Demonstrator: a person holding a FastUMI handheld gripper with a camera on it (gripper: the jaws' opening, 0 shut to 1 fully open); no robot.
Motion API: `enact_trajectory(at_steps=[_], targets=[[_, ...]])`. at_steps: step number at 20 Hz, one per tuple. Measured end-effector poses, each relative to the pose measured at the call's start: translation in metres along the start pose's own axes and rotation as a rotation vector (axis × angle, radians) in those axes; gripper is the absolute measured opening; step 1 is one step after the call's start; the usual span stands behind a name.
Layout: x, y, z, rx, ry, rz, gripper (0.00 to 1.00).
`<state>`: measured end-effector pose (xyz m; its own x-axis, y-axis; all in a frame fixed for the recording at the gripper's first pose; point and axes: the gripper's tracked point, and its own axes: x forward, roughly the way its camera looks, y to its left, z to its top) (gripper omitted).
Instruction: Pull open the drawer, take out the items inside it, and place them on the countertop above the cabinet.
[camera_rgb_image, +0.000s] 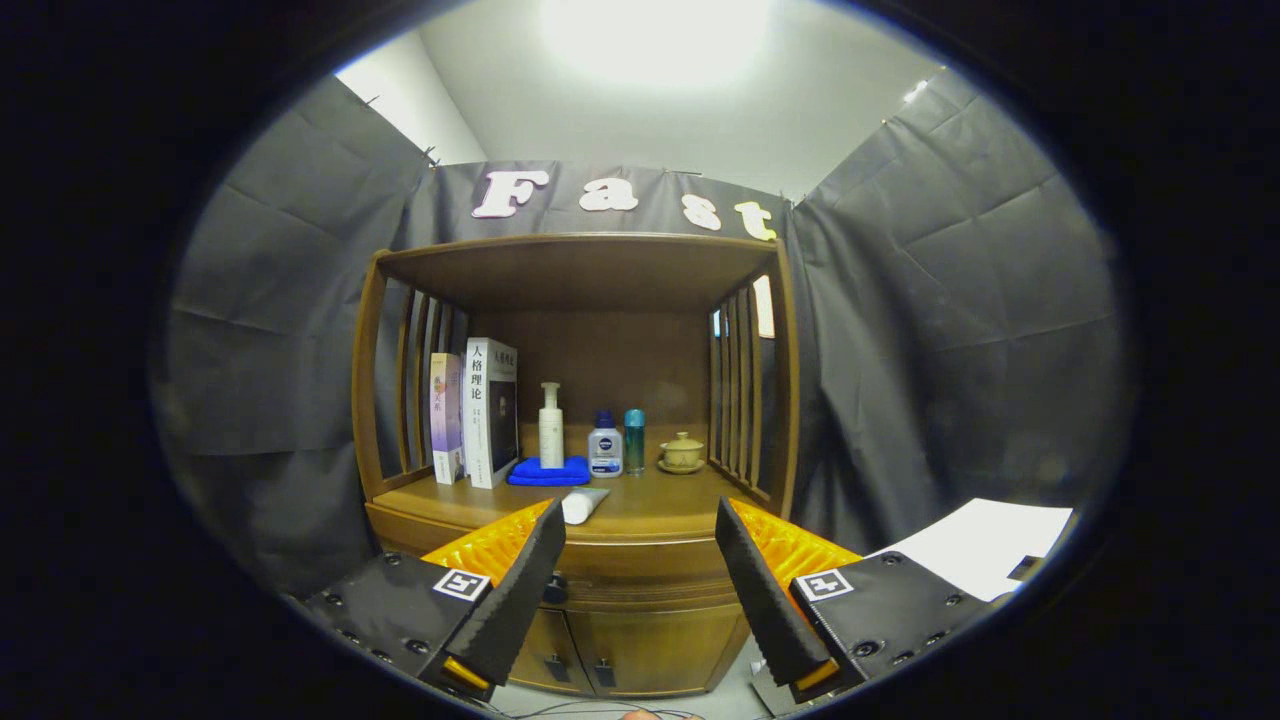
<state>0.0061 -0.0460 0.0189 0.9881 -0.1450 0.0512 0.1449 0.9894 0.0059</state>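
Gripper view looks straight at a wooden cabinet (640, 600). The gripper (640, 545) hangs in front of it with its fingers spread wide and gripping nothing, level with the drawer (640, 560), whose front sits flush and closed between them. A white tube (583, 506) lies on the countertop (680, 500) near the front edge, just beyond the left finger. Farther back stand books (475, 412), a pump bottle (551, 426) on a blue cloth (548, 472), two small bottles and a lidded cup (682, 452). Whether the tube came from the drawer cannot be told.
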Motion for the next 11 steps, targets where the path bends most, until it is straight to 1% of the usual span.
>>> enact_trajectory(at_steps=[4,11], targets=[[-0.016,-0.003,0.001,-0.005,0.005,0.02,0.95],[-0.018,0.011,-0.006,0.029,0.033,0.057,0.95]])
